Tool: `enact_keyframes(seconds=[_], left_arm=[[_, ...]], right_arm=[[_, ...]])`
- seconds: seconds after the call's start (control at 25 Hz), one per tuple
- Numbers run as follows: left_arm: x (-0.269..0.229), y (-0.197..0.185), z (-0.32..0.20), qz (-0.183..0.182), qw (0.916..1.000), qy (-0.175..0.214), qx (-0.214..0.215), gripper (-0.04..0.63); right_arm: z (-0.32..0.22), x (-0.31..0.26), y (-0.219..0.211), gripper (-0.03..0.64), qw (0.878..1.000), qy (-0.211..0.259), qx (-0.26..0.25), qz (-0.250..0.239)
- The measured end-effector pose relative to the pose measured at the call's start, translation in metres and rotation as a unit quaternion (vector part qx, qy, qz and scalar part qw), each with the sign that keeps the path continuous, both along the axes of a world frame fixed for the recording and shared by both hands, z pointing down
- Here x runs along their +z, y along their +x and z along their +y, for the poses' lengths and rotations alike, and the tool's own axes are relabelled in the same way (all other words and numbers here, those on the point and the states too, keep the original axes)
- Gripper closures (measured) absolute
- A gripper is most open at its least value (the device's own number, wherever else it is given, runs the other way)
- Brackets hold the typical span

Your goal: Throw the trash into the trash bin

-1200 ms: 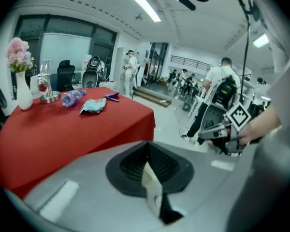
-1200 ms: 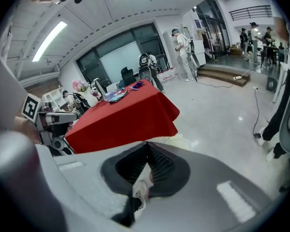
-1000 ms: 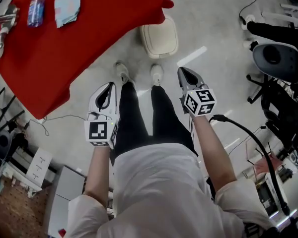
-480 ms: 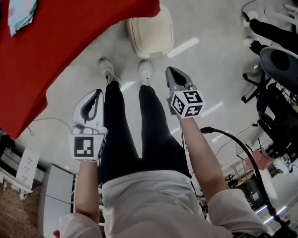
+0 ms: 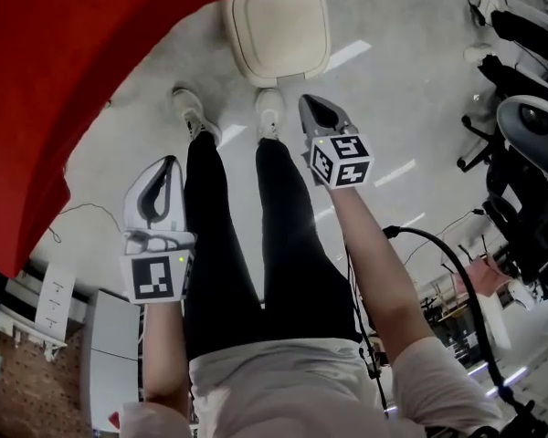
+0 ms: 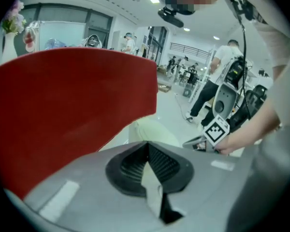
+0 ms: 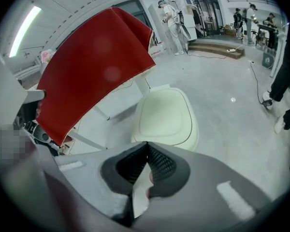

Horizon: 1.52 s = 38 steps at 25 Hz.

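The cream trash bin (image 5: pixel 279 35), lid closed, stands on the floor just beyond the person's shoes, beside the red-clothed table (image 5: pixel 64 80). No trash shows in any view. My left gripper (image 5: pixel 168 162) hangs by the left leg, jaws shut with nothing between them. My right gripper (image 5: pixel 309 101) hangs by the right leg and points toward the bin, also shut and empty. The left gripper view has my left gripper (image 6: pixel 147 144) in front of the red cloth (image 6: pixel 72 100) and a sliver of the bin (image 6: pixel 152 132). Ahead of my right gripper (image 7: pixel 146 144), the right gripper view shows the bin (image 7: pixel 164 115).
Black office chairs (image 5: pixel 530 135) and a black cable (image 5: pixel 438 245) crowd the right side. A white power strip (image 5: pixel 55 299) and grey box (image 5: pixel 110 354) lie at lower left. People stand far off in both gripper views. The red cloth (image 7: pixel 92 66) hangs low near the bin.
Both grippers have sunk lower beside the legs. The head view has shifted, so the tabletop with the bottle and packet has slid out of frame and the bin sits nearer.
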State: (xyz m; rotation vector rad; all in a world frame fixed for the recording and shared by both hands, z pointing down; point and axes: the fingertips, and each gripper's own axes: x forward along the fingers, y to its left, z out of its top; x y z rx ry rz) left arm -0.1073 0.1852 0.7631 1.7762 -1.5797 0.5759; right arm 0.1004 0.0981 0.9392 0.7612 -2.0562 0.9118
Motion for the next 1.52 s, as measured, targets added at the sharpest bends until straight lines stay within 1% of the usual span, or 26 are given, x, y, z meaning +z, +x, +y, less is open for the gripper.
enact_keyframes(seconds=[0.2,0.4,0.76,1.04,1.16,1.4,1.52], left_arm=[[0.019,0.003,0.005,0.004,1.0000,-0.005,-0.008,0.591],[0.031,0.002,0.011,0.005,0.9999,-0.007,-0.010,0.589],[0.036,-0.002,0.020,0.008,0.9998,-0.011,-0.012,0.589],[0.028,0.000,0.019,0.008,0.9999,-0.003,-0.008,0.589],[0.022,-0.001,0.018,0.008,1.0000,-0.002,-0.003,0.589],[-0.003,-0.002,0.010,0.001,0.9999,0.008,0.007,0.589],[-0.020,-0.004,0.003,-0.002,0.9996,0.024,0.015,0.589]], right_arm=[[0.002,0.044,0.001,0.617,0.999,-0.010,-0.013,0.029],[0.004,0.077,0.004,0.617,0.998,-0.017,-0.013,0.062],[0.006,0.093,0.005,0.615,0.995,-0.023,-0.008,0.095],[0.004,0.087,0.005,0.615,0.995,-0.034,-0.016,0.094],[-0.002,0.080,0.004,0.615,0.995,-0.030,-0.016,0.091],[-0.018,0.036,0.000,0.615,0.997,-0.011,-0.010,0.075],[-0.024,0.011,-0.004,0.615,0.998,0.002,-0.011,0.067]])
